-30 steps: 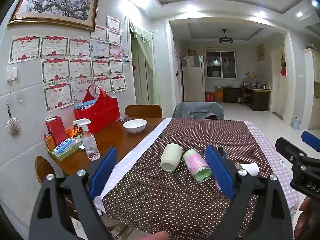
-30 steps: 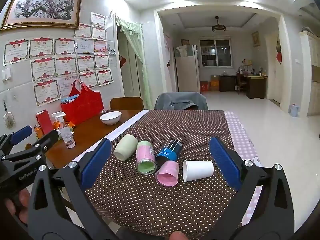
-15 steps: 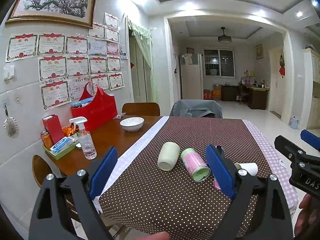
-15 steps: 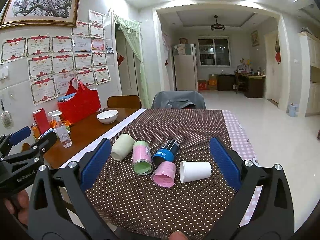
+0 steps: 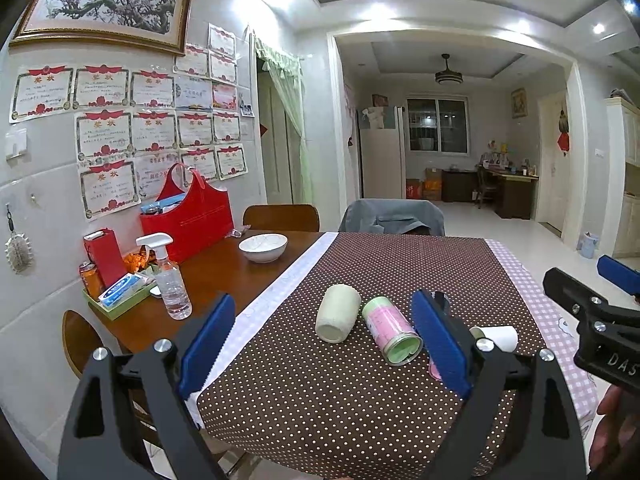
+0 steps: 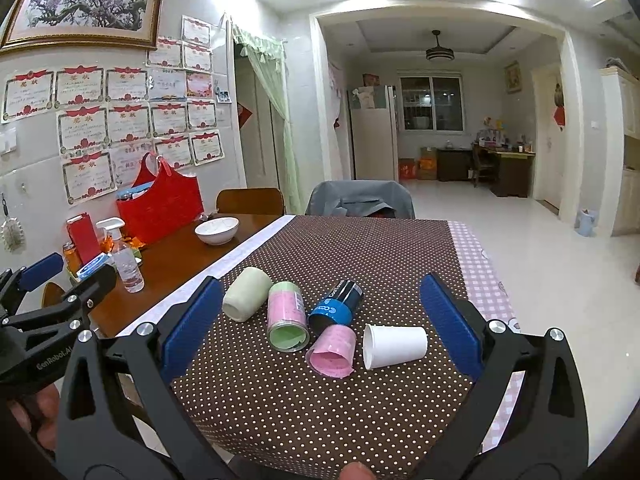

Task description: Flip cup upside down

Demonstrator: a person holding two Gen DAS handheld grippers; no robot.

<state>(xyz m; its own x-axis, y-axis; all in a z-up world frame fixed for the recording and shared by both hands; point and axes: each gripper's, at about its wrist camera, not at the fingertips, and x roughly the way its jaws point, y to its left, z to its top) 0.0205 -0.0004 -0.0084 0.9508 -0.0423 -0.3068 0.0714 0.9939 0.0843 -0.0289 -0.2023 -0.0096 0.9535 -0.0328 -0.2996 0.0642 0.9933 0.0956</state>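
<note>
Several cups lie on their sides on the brown dotted tablecloth (image 6: 360,248): a pale green cup (image 6: 247,294) (image 5: 337,313), a pink-and-green cup (image 6: 287,316) (image 5: 391,329), a blue-and-black cup (image 6: 336,307), a pink cup (image 6: 333,351) and a white paper cup (image 6: 394,346) (image 5: 498,337). My left gripper (image 5: 324,344) is open and empty, held before the table's near edge, facing the green cups. My right gripper (image 6: 320,324) is open and empty, short of the cups; they lie between its fingers in the view.
On the bare wood at the left stand a white bowl (image 5: 263,247), a spray bottle (image 5: 170,280), a red bag (image 5: 188,222) and a green tray of small items (image 5: 118,300). Chairs (image 5: 394,218) stand at the far end. The tablecloth's near edge (image 6: 320,456) is close.
Both grippers have drifted slightly back and up from the table, so the cups sit a little lower and nearer in view. The cups have not moved.
</note>
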